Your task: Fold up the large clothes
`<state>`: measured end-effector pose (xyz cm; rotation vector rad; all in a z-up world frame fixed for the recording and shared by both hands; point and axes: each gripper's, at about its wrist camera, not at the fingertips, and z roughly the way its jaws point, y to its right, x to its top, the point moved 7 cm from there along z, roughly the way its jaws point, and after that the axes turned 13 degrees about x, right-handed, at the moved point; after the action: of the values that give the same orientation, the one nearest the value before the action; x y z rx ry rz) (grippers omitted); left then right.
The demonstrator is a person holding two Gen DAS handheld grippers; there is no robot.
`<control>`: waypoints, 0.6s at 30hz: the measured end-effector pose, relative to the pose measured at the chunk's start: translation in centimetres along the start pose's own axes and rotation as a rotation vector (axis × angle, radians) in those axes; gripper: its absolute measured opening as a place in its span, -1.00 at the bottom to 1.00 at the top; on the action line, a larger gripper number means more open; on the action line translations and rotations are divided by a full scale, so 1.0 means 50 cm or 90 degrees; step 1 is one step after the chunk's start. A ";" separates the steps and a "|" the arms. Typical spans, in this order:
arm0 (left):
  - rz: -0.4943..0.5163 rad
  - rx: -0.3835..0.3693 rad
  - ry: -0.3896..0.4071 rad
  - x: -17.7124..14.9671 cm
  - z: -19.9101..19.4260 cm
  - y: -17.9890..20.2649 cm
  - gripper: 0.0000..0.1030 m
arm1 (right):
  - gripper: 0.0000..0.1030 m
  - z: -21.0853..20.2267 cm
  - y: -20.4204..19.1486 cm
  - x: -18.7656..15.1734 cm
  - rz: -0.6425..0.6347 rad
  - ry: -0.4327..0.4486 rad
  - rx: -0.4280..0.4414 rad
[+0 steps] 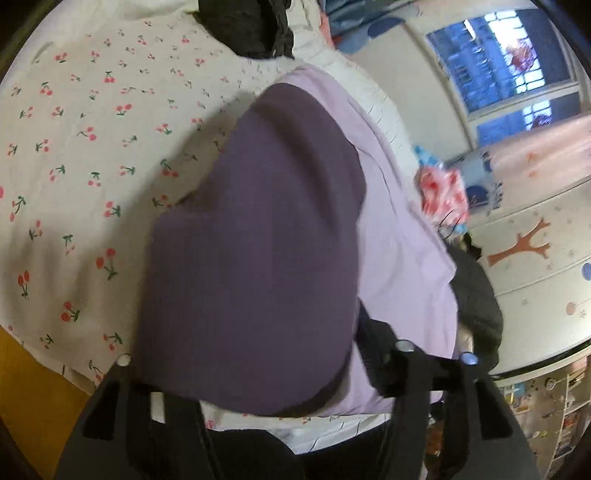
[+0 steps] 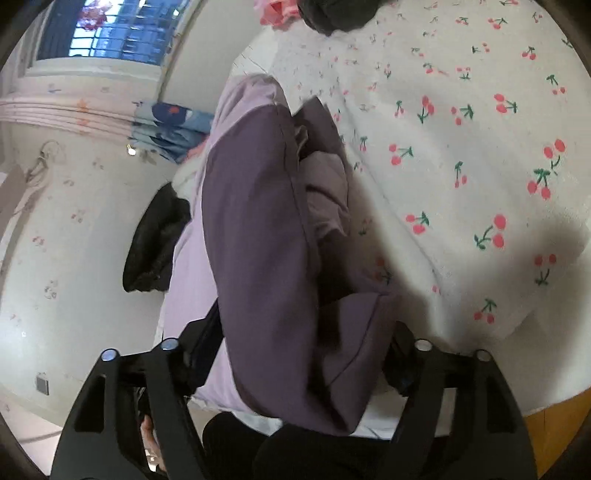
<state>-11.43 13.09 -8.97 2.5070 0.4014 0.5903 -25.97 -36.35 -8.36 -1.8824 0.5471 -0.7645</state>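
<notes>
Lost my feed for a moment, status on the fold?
Left gripper and right gripper both open, astride the purple garment. Garment bunched on the cherry-print bedsheet. Black clothing lies beyond, not blocking.

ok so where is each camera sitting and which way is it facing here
Left wrist: rides the left hand-held gripper, angled down over the purple garment on the cherry-print sheet; both black fingers show, window at right.
Right wrist: rides the right hand-held gripper, angled down at the purple garment on the sheet; black fingers and a hand show, window at left.
Shared: garment, sheet, window.
</notes>
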 end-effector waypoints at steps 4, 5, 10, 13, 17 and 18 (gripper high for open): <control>0.000 0.015 0.030 0.019 0.030 0.026 0.51 | 0.61 0.041 -0.036 0.031 -0.028 0.015 0.002; -0.014 0.016 0.026 0.021 0.045 0.034 0.52 | 0.52 0.046 -0.046 0.037 -0.036 0.024 0.009; 0.020 0.007 0.042 0.027 0.035 0.069 0.12 | -0.23 0.035 -0.057 0.046 -0.080 0.022 -0.007; 0.022 -0.007 0.029 0.028 0.034 0.040 0.04 | -0.08 0.022 -0.022 0.039 -0.044 -0.001 -0.004; 0.014 -0.016 0.031 0.028 0.037 0.032 0.04 | 0.18 -0.089 -0.014 0.082 -0.010 0.133 -0.009; 0.012 -0.019 0.030 0.029 0.036 0.030 0.04 | 0.22 -0.121 -0.013 0.099 -0.002 0.171 -0.022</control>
<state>-9.07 11.66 -9.06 2.4754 0.3839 0.6597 -26.80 -43.15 -4.56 -1.8226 0.7295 -1.0241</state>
